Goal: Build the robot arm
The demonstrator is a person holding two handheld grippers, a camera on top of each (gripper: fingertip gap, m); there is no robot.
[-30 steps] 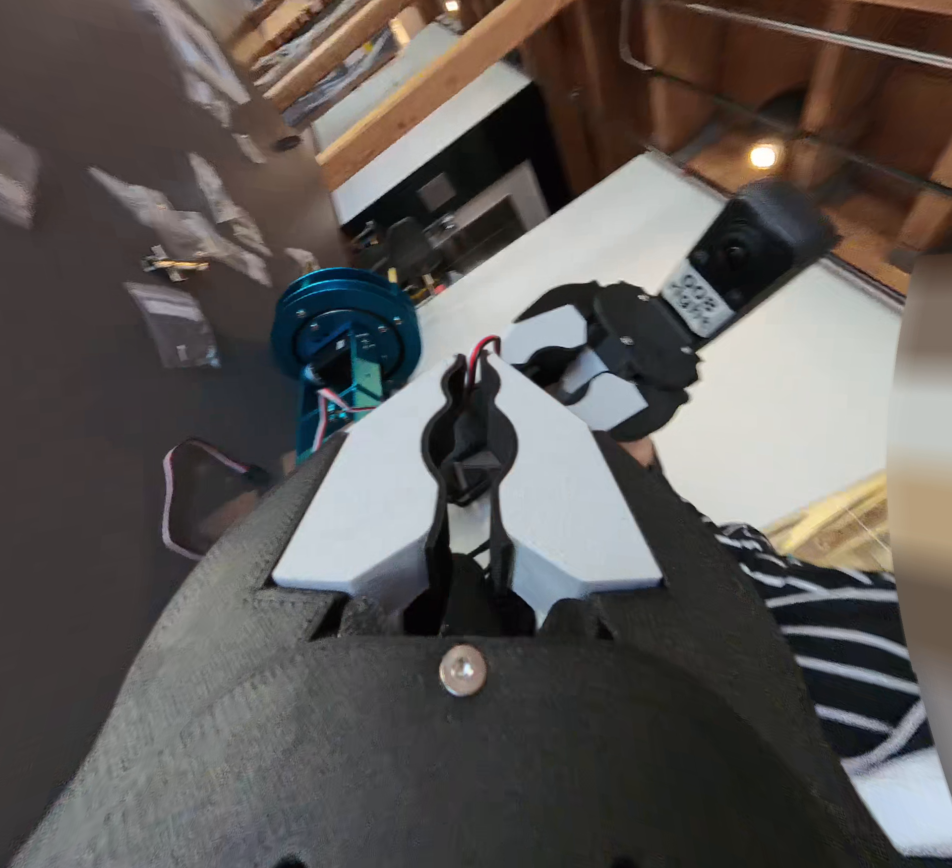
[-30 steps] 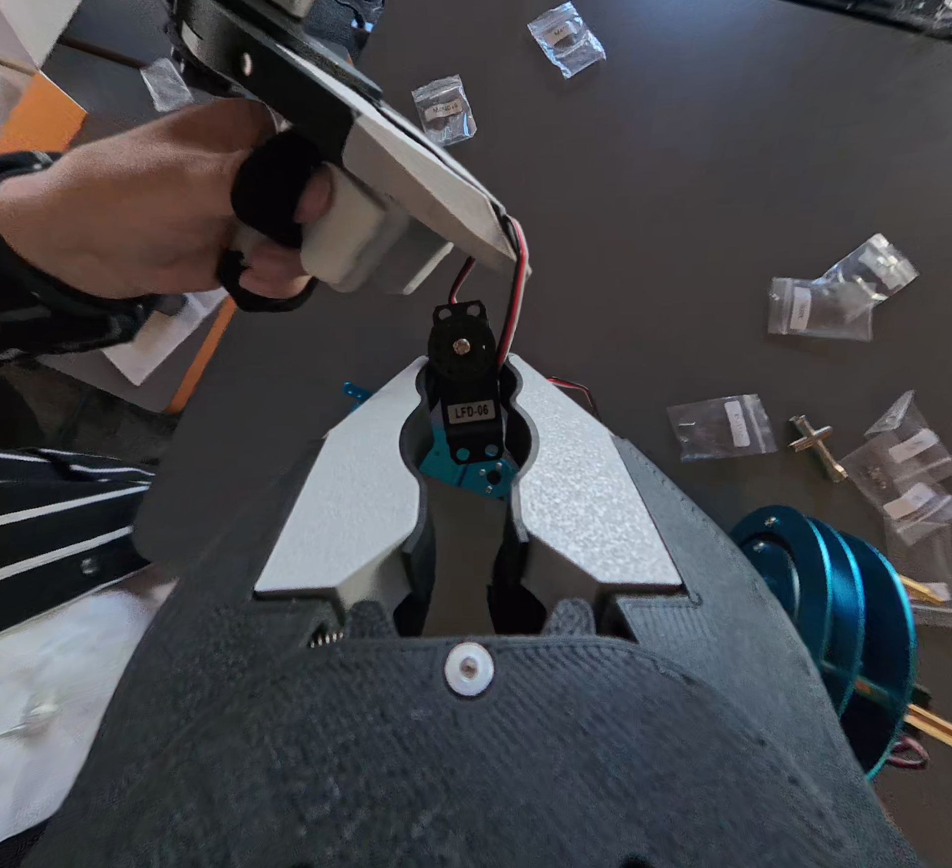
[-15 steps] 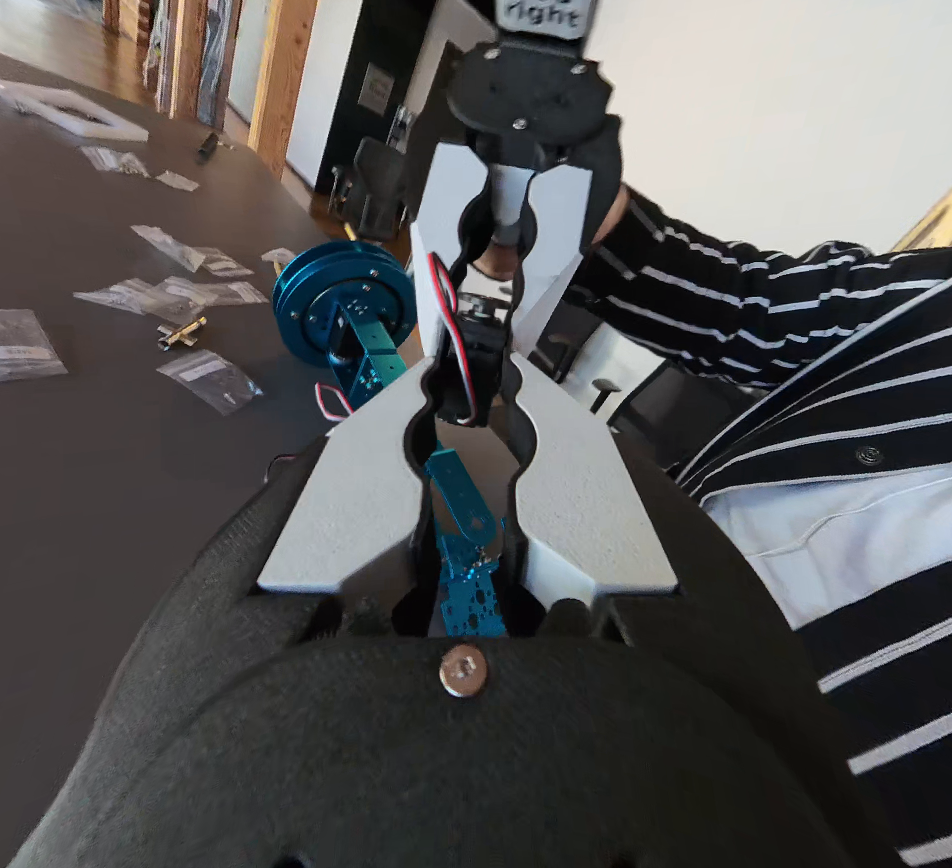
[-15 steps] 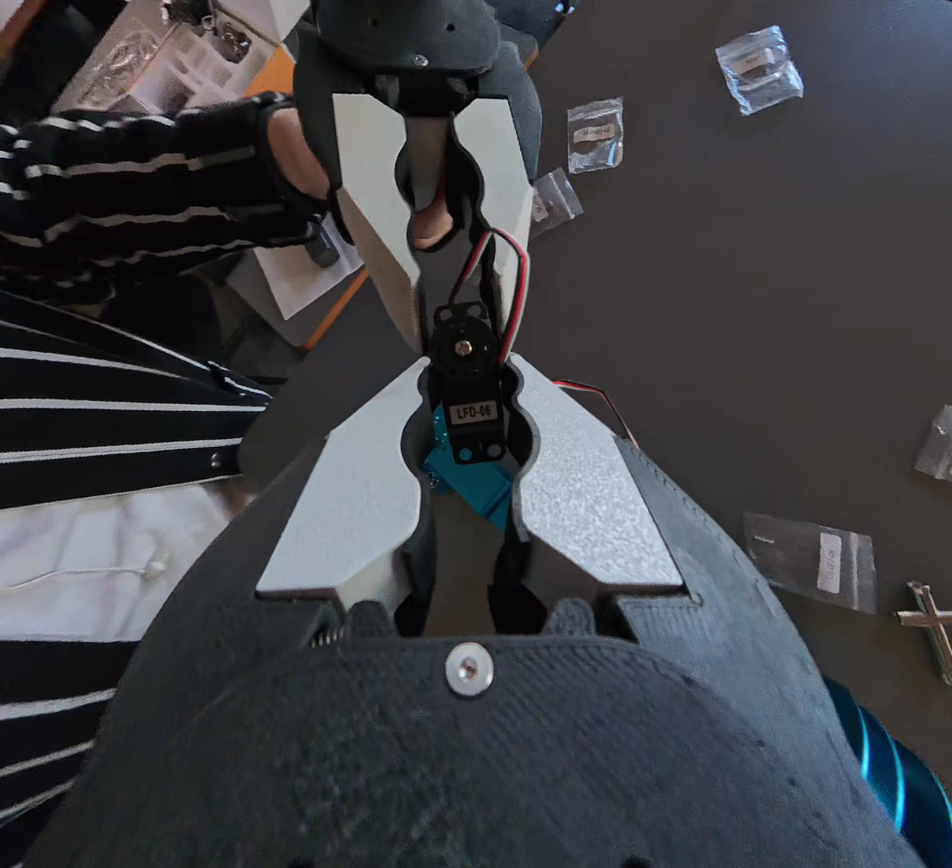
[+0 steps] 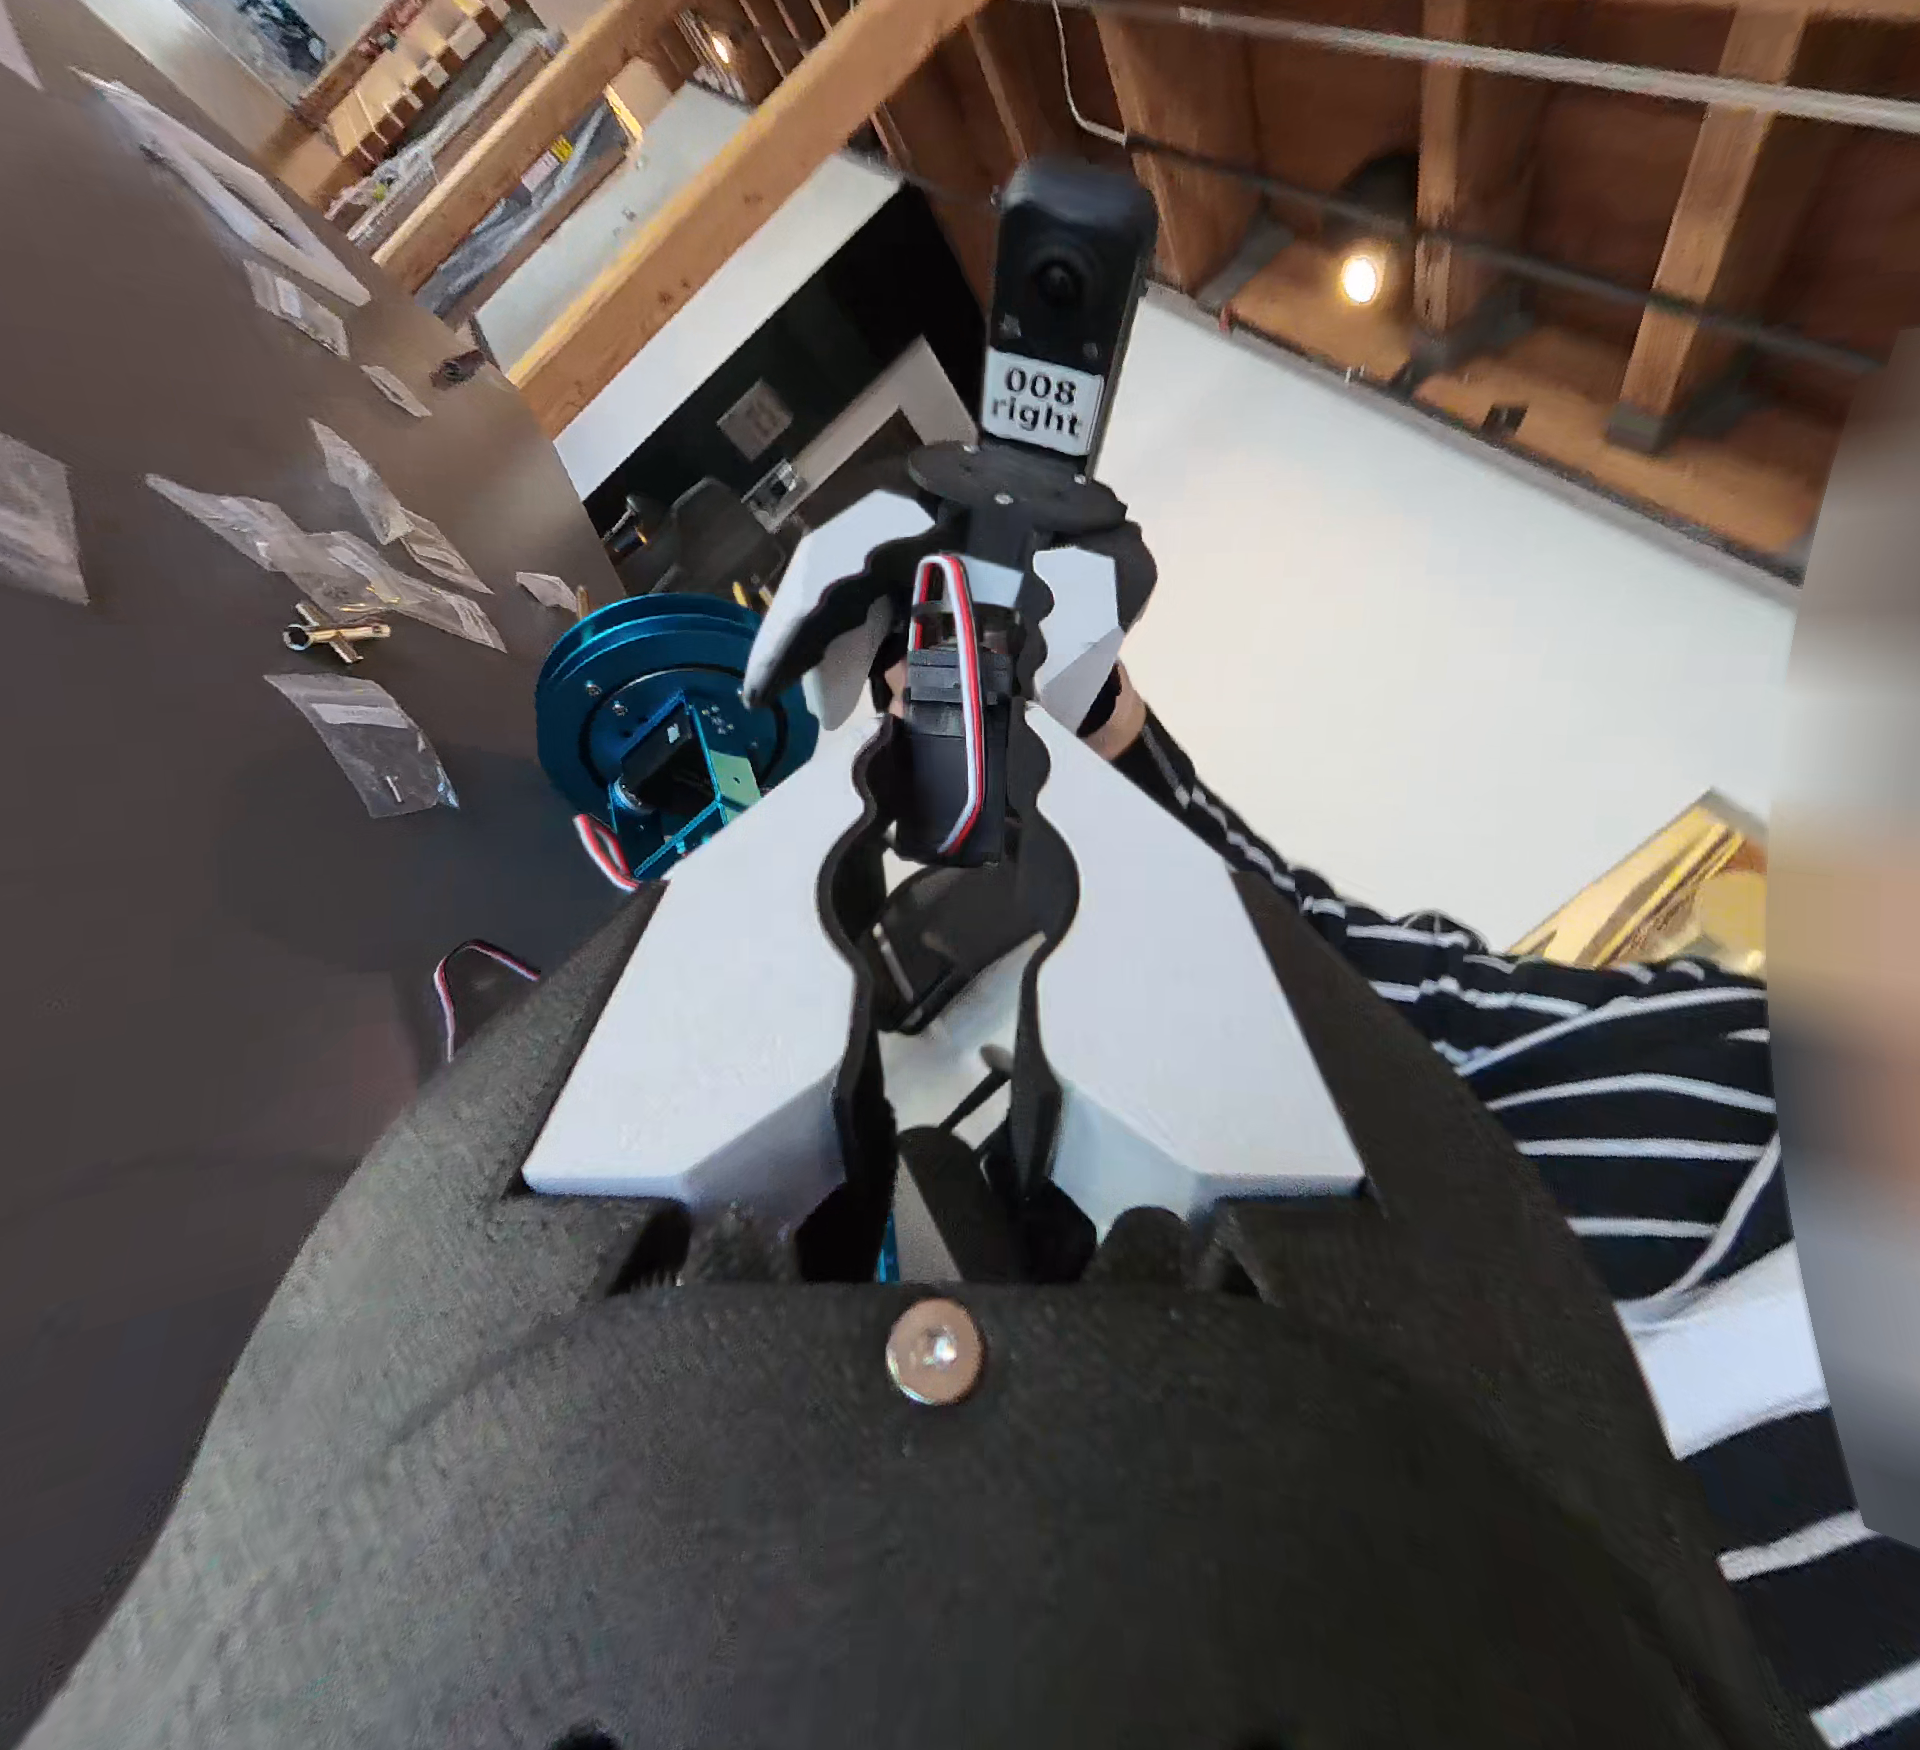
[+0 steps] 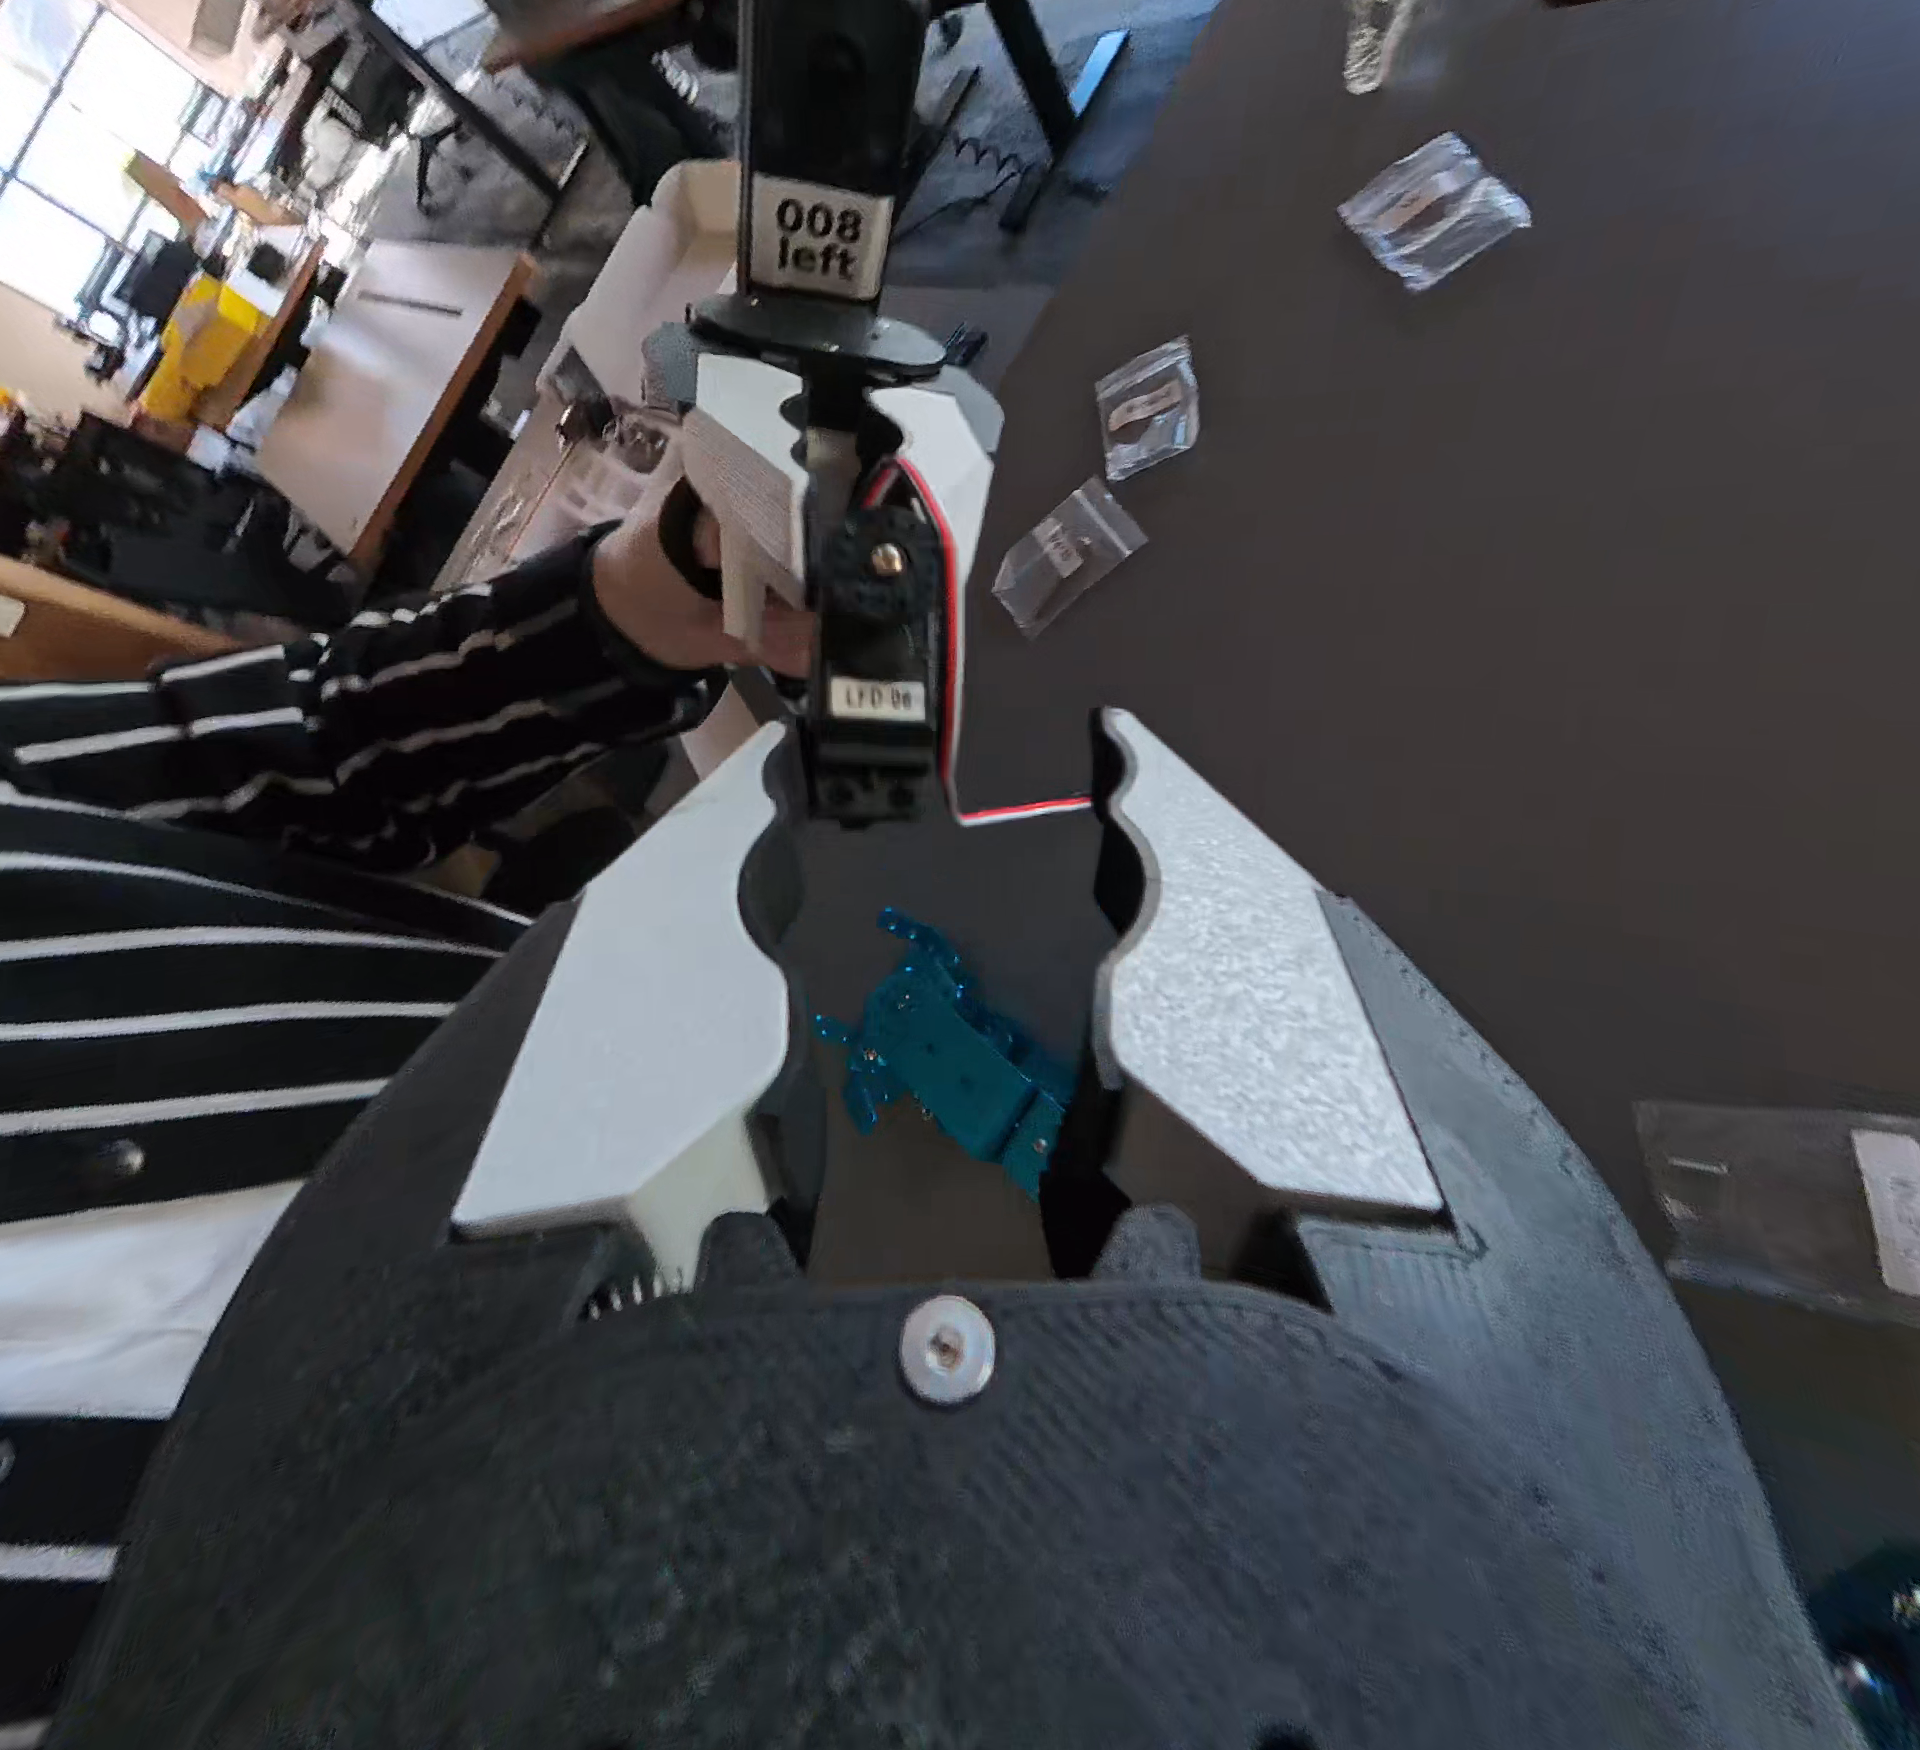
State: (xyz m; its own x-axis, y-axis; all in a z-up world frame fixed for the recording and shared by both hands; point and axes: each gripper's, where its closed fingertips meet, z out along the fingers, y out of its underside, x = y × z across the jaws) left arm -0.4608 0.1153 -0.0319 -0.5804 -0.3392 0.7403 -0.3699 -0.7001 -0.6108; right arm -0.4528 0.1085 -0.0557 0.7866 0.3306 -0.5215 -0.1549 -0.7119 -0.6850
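Note:
My left gripper (image 5: 956, 734) is shut on a black servo (image 5: 951, 765) with a red, white and black wire, holding it in the air above the dark table (image 5: 156, 869). The right wrist view shows that gripper (image 6: 862, 599) head-on with the servo (image 6: 878, 661) in its tips. My right gripper (image 6: 940, 734) is open and empty, its fingers spread wide just below the servo's lower end. It faces the left gripper in the left wrist view (image 5: 935, 661). A blue metal bracket (image 6: 945, 1066) lies on the table below the right gripper's fingers. The servo wire (image 6: 1023, 812) trails to the right.
A blue wheel assembly (image 5: 665, 713) with a servo stands on the table at the left. Several small plastic bags (image 5: 364, 744) (image 6: 1070, 547) (image 6: 1434, 209) and a cross-shaped metal tool (image 5: 332, 635) are scattered on the table. A person's striped sleeve (image 6: 364, 713) is at the left. Only a small space, under 4 cm, lies between the two pairs of fingers. My right tips are roughly 12 centimetres from the blue metal bracket (image 6: 945, 1066).
My right gripper has opened and let go of the servo. The blue bracket, earlier at the servo, now lies on the table. My left gripper keeps the servo and both grippers have tilted.

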